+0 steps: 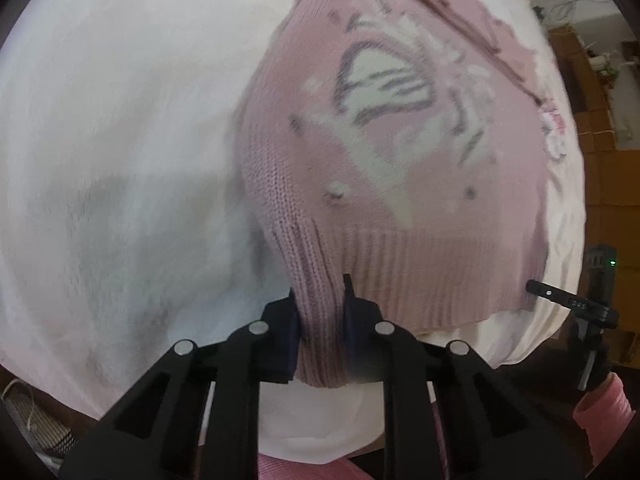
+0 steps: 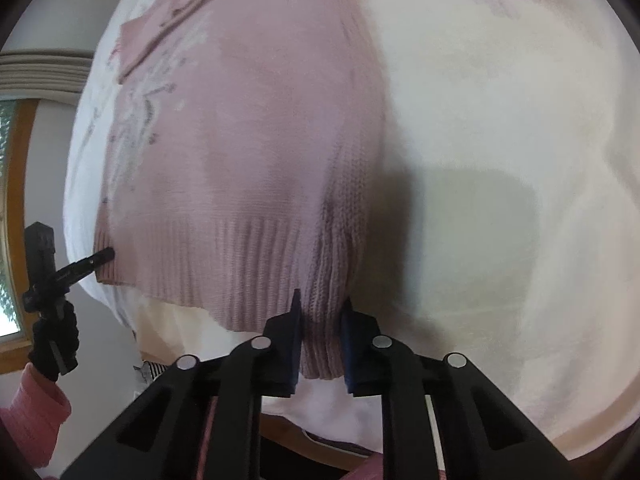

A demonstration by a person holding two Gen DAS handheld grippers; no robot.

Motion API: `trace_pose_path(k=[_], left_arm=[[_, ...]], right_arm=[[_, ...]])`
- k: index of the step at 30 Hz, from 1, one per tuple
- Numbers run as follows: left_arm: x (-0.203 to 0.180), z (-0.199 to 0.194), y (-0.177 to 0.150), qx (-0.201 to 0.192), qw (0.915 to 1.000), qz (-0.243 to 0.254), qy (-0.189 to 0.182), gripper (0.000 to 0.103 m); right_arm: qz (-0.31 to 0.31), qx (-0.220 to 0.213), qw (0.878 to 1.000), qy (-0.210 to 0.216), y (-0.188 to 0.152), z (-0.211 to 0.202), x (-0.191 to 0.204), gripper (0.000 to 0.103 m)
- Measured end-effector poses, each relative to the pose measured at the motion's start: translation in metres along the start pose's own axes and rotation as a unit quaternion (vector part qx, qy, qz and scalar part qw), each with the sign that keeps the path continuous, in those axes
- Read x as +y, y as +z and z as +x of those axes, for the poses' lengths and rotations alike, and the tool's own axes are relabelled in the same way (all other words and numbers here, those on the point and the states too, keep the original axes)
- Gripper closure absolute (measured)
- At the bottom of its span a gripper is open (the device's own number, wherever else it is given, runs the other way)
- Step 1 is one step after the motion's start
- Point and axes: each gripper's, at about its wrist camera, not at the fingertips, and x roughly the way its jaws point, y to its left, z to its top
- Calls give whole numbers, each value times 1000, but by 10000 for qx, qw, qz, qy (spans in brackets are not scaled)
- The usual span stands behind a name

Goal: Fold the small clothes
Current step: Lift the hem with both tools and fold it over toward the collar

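**Pink sweater pinched at both hem corners over a white-covered surface**

A white, slightly rumpled cloth (image 1: 120,120) covers the surface; whether a bed or a bench lies beneath it I cannot tell. Its rounded near edge drops away just in front of both grippers, and beyond the far edge brown furniture and some cables show, too blurred to name. In the right wrist view a wood-framed window (image 2: 16,208) stands to the left.

The pink knitted sweater (image 1: 392,152) lies spread on the cloth, ribbed hem toward the near edge. A white and grey knitted figure (image 1: 384,92) covers its front, but motion blur keeps me from saying what it depicts. The upper part of the garment is cut off at the top of both views.

The left gripper (image 1: 320,304) is pressed together on a bunched fold of the ribbed hem at one corner, the knit gathered tight between its dark pads. The right gripper (image 2: 320,320) pinches the opposite hem corner the same way. Each shows in the other's view as a black tip touching the far end of the hem, held by a black-gloved hand (image 2: 54,340) with a pink sleeve (image 2: 32,412) below it.

Between the two pinched corners the hem hangs slightly past the cloth's near edge. To the outer side of each gripper the white cloth stretches wide and bare, shaded by a soft grey shadow (image 2: 472,200).
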Motion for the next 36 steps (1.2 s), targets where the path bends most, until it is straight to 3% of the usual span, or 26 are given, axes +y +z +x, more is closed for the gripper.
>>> trace_pose_path(k=[8, 11, 27, 36], left_arm=[[-14, -37, 21, -530, 9974, 13, -486, 87], [-21, -39, 40, -689, 9966, 103, -442, 87], [-19, 3, 146, -804, 9945, -142, -652, 86], [9, -10, 165, -1050, 9886, -743, -776, 77]], right_arm=[[174, -515, 9952, 811, 24, -43, 2, 88], [349, -792, 9902, 1099, 46, -57, -3, 88], [702, -928, 9834, 1392, 145, -42, -20, 88], [1159, -771, 9773, 1598, 173, -34, -42, 81]])
